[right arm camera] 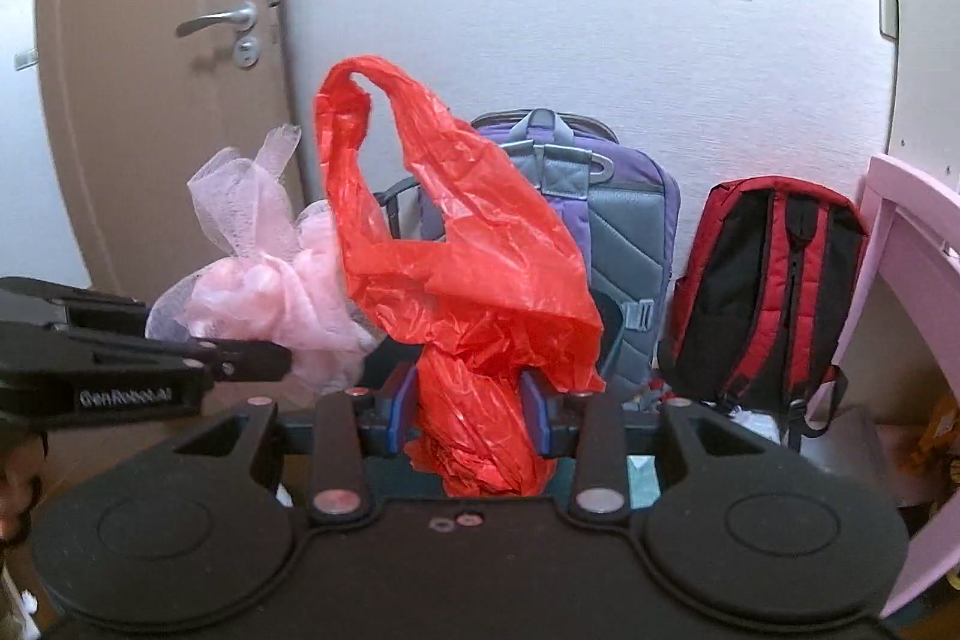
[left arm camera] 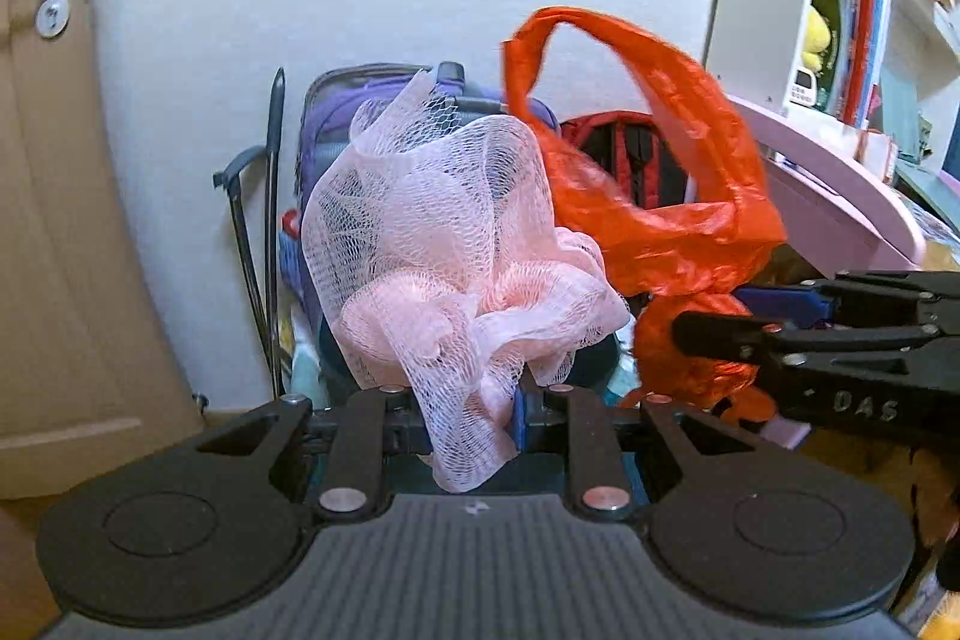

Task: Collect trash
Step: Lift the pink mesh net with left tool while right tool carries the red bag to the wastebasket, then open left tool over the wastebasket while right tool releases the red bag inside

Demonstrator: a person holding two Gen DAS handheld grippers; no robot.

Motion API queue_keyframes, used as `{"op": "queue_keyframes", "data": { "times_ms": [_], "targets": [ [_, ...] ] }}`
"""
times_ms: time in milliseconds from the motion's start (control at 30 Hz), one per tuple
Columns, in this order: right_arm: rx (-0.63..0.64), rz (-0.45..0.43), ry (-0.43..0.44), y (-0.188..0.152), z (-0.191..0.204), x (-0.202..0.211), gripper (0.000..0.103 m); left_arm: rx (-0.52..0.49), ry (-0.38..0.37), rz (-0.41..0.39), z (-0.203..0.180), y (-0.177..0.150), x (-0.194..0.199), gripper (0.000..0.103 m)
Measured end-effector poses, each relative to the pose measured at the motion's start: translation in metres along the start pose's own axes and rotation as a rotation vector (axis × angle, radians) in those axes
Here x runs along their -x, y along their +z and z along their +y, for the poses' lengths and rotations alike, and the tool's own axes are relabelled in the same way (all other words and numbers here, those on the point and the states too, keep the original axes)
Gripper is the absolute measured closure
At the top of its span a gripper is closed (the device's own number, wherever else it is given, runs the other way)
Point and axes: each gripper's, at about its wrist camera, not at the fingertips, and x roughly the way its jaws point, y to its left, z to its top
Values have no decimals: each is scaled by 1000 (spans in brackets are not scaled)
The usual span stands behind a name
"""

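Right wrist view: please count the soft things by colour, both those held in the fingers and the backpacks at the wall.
Pink: 1, the mesh netting
Red-orange: 1, the plastic bag
Purple-grey: 1, backpack
Red-black: 1, backpack
Total: 4

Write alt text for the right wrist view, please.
The right gripper is shut on a crumpled red plastic bag. At left, the left gripper holds pink netting; a purple backpack and a red backpack lean against the wall.

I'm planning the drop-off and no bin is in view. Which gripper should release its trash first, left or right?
Probably the right gripper: its red plastic bag is one bunched piece that should fall cleanly. The left gripper pinches loose pink mesh netting, which may snag on its fingers.
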Motion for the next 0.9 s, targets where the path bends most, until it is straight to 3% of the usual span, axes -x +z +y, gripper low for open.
{"op": "queue_keyframes", "data": {
  "times_ms": [300,600,833,900],
  "targets": [
    [28,75,-23,0,0,-74,67,-26,51,59,10,23,-71,82],
    [65,190,-55,-13,-3,-133,66,-35,70,183,21,13,-144,82],
    [95,243,-69,-21,-11,-154,64,-44,58,228,24,8,-171,81],
    [112,248,-78,-21,-11,-159,63,-39,62,237,25,7,-176,75]
  ]
}}
